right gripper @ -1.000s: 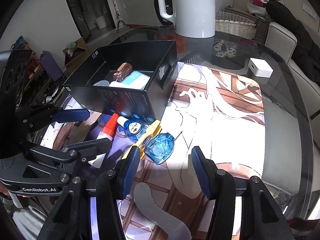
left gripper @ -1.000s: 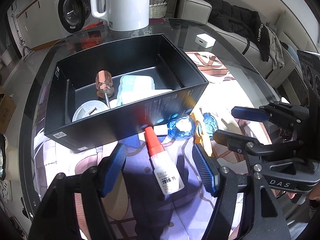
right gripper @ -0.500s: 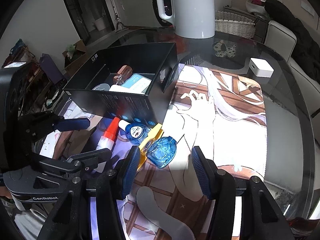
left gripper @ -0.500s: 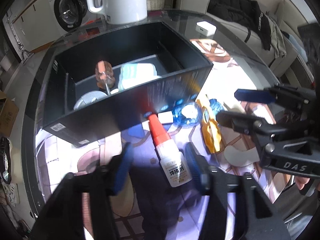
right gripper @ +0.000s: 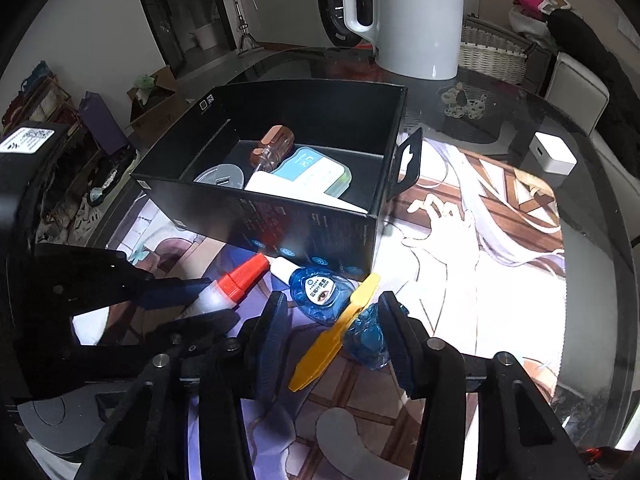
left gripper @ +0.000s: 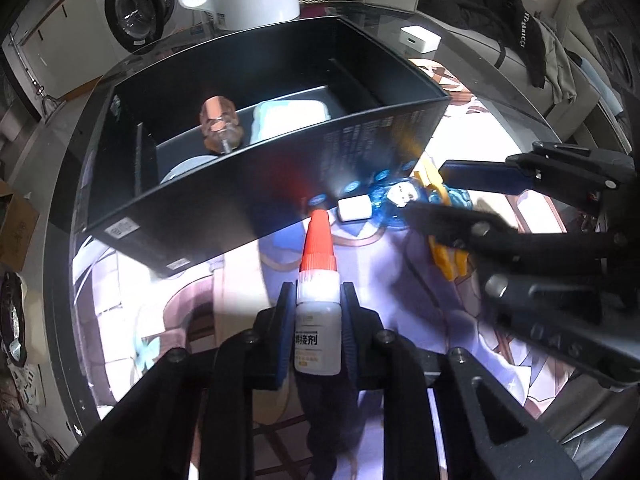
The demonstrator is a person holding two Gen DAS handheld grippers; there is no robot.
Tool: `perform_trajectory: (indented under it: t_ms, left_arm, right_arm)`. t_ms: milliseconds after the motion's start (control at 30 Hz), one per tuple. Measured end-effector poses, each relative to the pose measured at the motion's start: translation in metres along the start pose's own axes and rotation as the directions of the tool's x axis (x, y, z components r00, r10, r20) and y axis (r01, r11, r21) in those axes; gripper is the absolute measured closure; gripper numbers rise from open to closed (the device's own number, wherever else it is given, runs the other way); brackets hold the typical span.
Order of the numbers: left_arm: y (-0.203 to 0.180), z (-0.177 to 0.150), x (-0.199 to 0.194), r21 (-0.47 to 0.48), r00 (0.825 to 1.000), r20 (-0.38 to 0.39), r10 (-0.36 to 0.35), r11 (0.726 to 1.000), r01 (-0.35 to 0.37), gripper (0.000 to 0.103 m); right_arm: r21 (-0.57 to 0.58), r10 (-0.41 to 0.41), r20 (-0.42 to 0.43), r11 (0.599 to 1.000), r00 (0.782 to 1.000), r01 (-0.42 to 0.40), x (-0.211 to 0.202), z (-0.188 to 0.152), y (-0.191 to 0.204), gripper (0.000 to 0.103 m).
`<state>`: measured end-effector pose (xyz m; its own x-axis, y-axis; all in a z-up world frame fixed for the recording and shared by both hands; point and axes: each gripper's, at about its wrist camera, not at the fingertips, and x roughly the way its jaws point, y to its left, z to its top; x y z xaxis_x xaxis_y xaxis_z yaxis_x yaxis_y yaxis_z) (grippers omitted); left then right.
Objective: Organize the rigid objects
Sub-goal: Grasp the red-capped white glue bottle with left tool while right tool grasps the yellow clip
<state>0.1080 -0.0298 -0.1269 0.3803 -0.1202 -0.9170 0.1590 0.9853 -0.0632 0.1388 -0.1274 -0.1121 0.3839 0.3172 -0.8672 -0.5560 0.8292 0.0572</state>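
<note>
My left gripper [left gripper: 316,304] is shut on a white glue bottle with a red cap [left gripper: 318,300], its nozzle pointing at the black box [left gripper: 280,184]; the bottle also shows in the right wrist view [right gripper: 232,284]. My right gripper [right gripper: 334,328] is open around a yellow clip [right gripper: 336,334] and a blue bottle [right gripper: 366,334] lying on the printed mat. A second blue eye-drop bottle [right gripper: 316,290] lies beside them by the box's front wall. The box [right gripper: 304,228] holds a brown-handled tool [right gripper: 274,148], a pale blue case [right gripper: 316,172] and a round grey disc [right gripper: 220,176].
A white kettle [right gripper: 412,20] stands behind the box on the round glass table [right gripper: 592,300]. A small white cube [right gripper: 554,154] sits at the far right. A sofa with a black jacket [left gripper: 488,20] and a washing machine [left gripper: 136,12] lie beyond the table.
My left gripper has closed on the glue bottle, which now points straight ahead. My right gripper has moved forward over the yellow clip and blue bottle.
</note>
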Motion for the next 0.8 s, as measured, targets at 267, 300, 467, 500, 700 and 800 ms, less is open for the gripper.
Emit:
perform_trajectory:
  t_ms: [267,300,467,500,700,800]
  left_arm:
    - [0.006,-0.003,-0.002,-0.018,1.0,-0.006,0.007,1.0,-0.007,0.083]
    - [0.006,-0.004,-0.002,-0.02,1.0,-0.007,0.008,1.0,-0.008,0.083]
    - [0.003,-0.006,-0.002,-0.02,1.0,-0.012,0.011,1.0,-0.011,0.083]
    - [0.002,-0.006,-0.002,-0.02,1.0,-0.012,0.012,1.0,-0.012,0.083]
    - [0.001,-0.006,-0.001,-0.018,1.0,-0.011,0.014,1.0,-0.014,0.083]
    - [0.001,-0.005,0.0,-0.019,1.0,-0.011,0.012,1.0,-0.012,0.083]
  right_arm:
    - [-0.032,-0.003,-0.028,0.999,1.0,0.002,-0.009,-0.014,0.001,0.093]
    - [-0.039,0.0,-0.031,0.999,1.0,-0.001,-0.011,-0.017,0.002,0.093]
    - [-0.089,0.0,-0.046,0.996,0.999,-0.004,-0.019,-0.034,0.013,0.094]
    - [-0.094,0.003,-0.05,0.996,0.999,-0.008,-0.02,-0.037,0.015,0.094]
    - [-0.1,0.028,-0.063,0.994,0.998,-0.034,-0.022,-0.043,0.018,0.093]
    - [-0.094,0.048,-0.087,0.994,0.995,-0.056,-0.016,-0.045,0.018,0.093]
